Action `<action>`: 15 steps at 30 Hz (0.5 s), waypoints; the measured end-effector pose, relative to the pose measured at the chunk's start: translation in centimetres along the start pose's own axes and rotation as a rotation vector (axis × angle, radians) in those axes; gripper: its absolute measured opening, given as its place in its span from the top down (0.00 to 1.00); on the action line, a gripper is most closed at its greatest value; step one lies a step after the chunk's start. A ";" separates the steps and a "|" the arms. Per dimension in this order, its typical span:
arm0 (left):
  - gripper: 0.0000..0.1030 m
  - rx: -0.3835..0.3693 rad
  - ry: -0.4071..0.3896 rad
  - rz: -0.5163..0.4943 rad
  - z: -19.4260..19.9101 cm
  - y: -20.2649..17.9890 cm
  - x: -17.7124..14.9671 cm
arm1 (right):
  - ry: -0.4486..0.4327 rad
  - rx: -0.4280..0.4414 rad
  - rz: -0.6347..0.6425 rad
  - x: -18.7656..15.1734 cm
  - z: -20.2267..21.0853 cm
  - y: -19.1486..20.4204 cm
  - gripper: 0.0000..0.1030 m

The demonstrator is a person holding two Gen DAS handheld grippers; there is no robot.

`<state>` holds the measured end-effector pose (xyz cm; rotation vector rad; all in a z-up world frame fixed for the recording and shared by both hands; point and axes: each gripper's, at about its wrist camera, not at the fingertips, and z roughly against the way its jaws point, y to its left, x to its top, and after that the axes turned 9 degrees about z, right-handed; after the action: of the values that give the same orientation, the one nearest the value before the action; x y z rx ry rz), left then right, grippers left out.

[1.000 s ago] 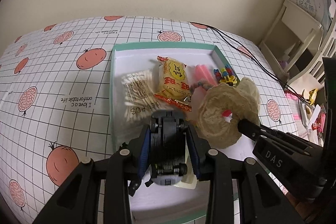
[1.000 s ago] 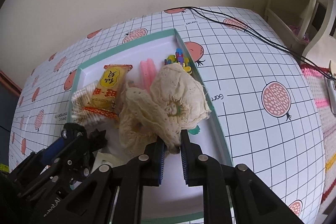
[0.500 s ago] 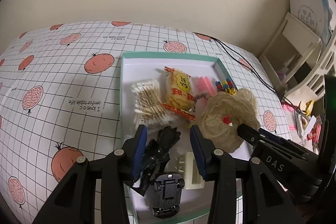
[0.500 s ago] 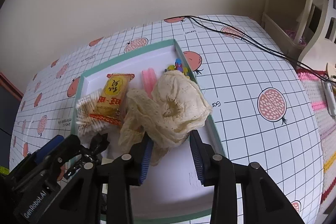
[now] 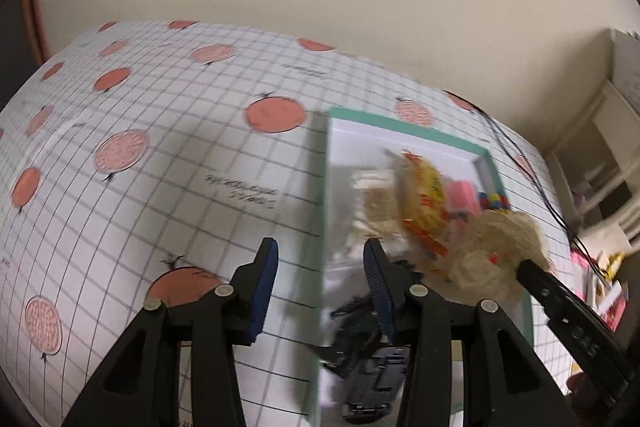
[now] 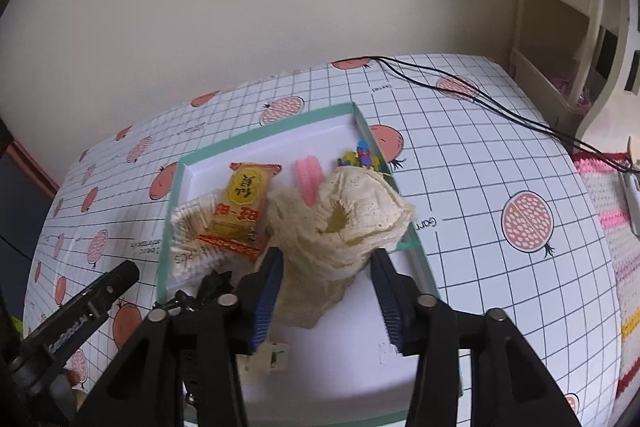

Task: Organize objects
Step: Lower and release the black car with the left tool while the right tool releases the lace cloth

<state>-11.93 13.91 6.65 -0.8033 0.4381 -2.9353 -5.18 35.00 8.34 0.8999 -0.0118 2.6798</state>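
Cream lace cloth [image 6: 340, 227] is straddled by the wide-open right gripper [image 6: 326, 291], and could be snagged off the teal tray [image 6: 416, 255] rim.

The surface [image 6: 480, 155] wears a white cloth with a black grid and orange-red fruit prints, some solid, some seeded. The tray [image 6: 260, 133] is white inside with a mint-green rim. In it lie a cream lace cloth [image 6: 344, 223], a yellow snack packet [image 6: 240, 211] with red bands, a pink comb [image 6: 308, 175], pale cotton swabs [image 6: 192, 227] and multicoloured beads [image 6: 360, 155]. Both tongs, left [image 5: 320, 291] and right [image 6: 328, 299], are black with blue pads.
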 end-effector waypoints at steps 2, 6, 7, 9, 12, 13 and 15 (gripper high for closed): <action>0.49 0.017 0.005 0.027 -0.2 0.7 0.1 | -0.006 0.010 0.007 0.1 0.0 0.2 0.44; 0.44 0.046 0.006 0.050 -0.5 1.7 0.2 | -0.009 0.015 0.033 0.0 0.0 0.9 0.42; 0.44 0.056 0.003 0.053 -0.5 1.9 0.2 | -0.010 0.015 0.038 0.0 0.0 1.1 0.41; 0.43 0.074 -0.002 0.060 -0.5 2.3 0.3 | -0.012 0.017 0.045 0.0 0.0 1.3 0.40; 0.28 0.101 -0.011 0.083 -0.6 3.0 0.4 | -0.014 0.014 0.050 -0.1 0.0 1.4 0.35; 0.26 0.106 -0.014 0.092 -0.6 3.3 0.4 | -0.015 0.015 0.052 0.0 0.0 1.4 0.33; 0.26 0.122 -0.026 0.109 -0.4 3.9 0.5 | -0.017 0.017 0.057 0.0 -0.1 1.5 0.28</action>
<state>-12.61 10.25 5.45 -0.7755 0.2880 -2.8163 -5.64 33.55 8.39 0.9414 -0.0192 2.7286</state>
